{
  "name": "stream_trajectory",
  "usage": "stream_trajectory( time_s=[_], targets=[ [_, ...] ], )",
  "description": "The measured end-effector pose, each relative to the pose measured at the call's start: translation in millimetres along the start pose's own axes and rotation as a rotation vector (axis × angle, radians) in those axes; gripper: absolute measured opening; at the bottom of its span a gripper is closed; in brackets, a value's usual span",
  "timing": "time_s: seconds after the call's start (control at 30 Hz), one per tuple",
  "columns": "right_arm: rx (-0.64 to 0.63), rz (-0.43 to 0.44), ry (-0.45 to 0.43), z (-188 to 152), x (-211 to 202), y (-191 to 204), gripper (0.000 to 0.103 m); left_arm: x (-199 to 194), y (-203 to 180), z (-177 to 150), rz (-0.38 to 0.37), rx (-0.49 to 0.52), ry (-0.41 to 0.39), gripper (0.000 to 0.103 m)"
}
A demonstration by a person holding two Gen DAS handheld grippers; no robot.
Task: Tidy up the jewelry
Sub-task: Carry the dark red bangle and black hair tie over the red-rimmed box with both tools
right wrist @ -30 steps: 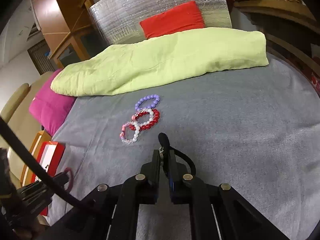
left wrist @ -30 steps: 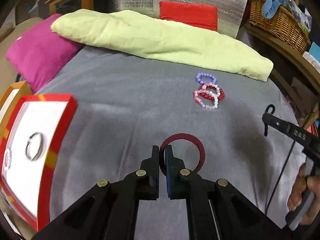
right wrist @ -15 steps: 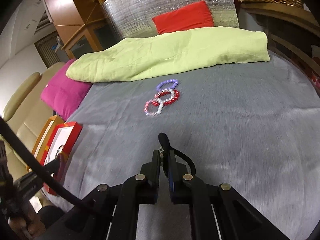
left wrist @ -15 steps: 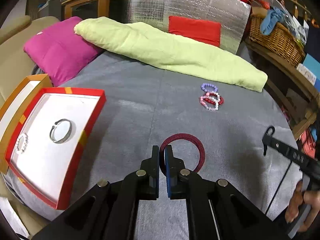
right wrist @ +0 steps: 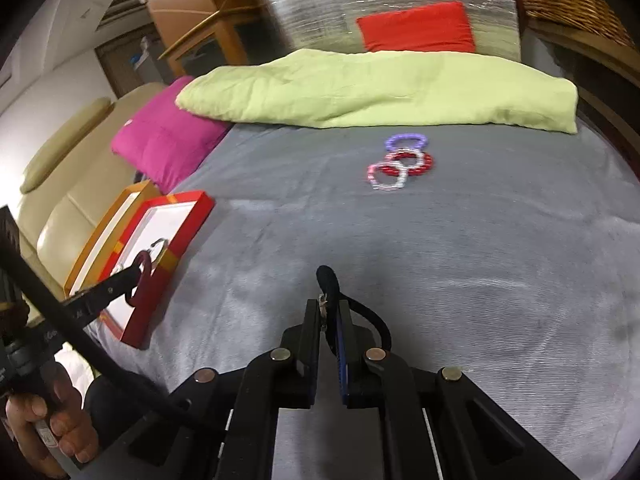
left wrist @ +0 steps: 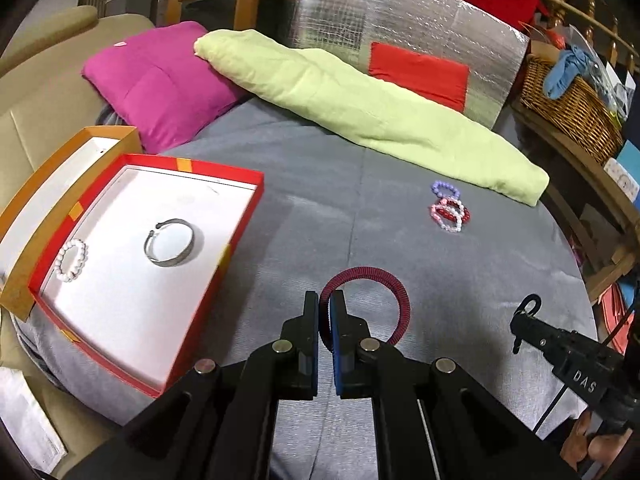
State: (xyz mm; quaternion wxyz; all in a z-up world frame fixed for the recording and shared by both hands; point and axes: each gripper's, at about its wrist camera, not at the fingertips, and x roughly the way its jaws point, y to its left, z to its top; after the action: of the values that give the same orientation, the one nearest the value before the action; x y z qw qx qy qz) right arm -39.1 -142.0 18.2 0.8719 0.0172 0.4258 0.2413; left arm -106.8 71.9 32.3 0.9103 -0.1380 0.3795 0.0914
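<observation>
My left gripper (left wrist: 324, 300) is shut on a dark red fabric bangle (left wrist: 394, 292), held above the grey bed right of the red tray (left wrist: 236, 240). The tray's white floor holds a silver cuff (left wrist: 170, 242) and a white bead bracelet (left wrist: 72, 260). My right gripper (right wrist: 329, 308) is shut on a black bracelet (right wrist: 328, 280) above the bed. A cluster of purple, red and pink-white bead bracelets (left wrist: 448, 208) lies farther back on the bed; it also shows in the right wrist view (right wrist: 402, 162). The left gripper (right wrist: 138, 276) with its bangle appears beside the tray (right wrist: 188, 232) there.
An orange box lid (left wrist: 48, 184) lies under the tray's left side. A lime blanket (left wrist: 360, 104), a magenta pillow (left wrist: 160, 84) and a silver panel with a red cushion (left wrist: 418, 68) line the back. A wicker basket (left wrist: 568, 104) stands on the right shelf.
Both grippers have drawn back and swung left with their bracelets still held. The red tray now shows much larger at left, and the bead cluster looks farther away.
</observation>
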Motion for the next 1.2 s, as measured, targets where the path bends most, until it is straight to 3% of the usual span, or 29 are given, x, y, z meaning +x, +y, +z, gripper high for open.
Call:
stream_trajectory(
  time_s=[0.4, 0.6, 0.9, 1.2],
  targets=[
    [-0.098, 0.04, 0.011, 8.3, 5.1, 52.9, 0.008, -8.4, 30.0, 2.9, 0.004, -0.064, -0.009, 0.006],
    [-0.175, 0.056, 0.021, 17.9, 11.8, 81.9, 0.008, -19.9, 64.0, 14.1, -0.008, -0.145, -0.027, 0.006],
    [-0.258, 0.123, 0.009, 41.3, 21.7, 131.9, 0.008, -30.0, 121.9, 31.1, 0.081, -0.21, -0.065, 0.006],
    [-0.28, 0.2, 0.043, 45.1, 52.7, 180.6, 0.008, -12.0, 159.9, 30.2, 0.156, -0.225, -0.033, 0.006]
  ],
)
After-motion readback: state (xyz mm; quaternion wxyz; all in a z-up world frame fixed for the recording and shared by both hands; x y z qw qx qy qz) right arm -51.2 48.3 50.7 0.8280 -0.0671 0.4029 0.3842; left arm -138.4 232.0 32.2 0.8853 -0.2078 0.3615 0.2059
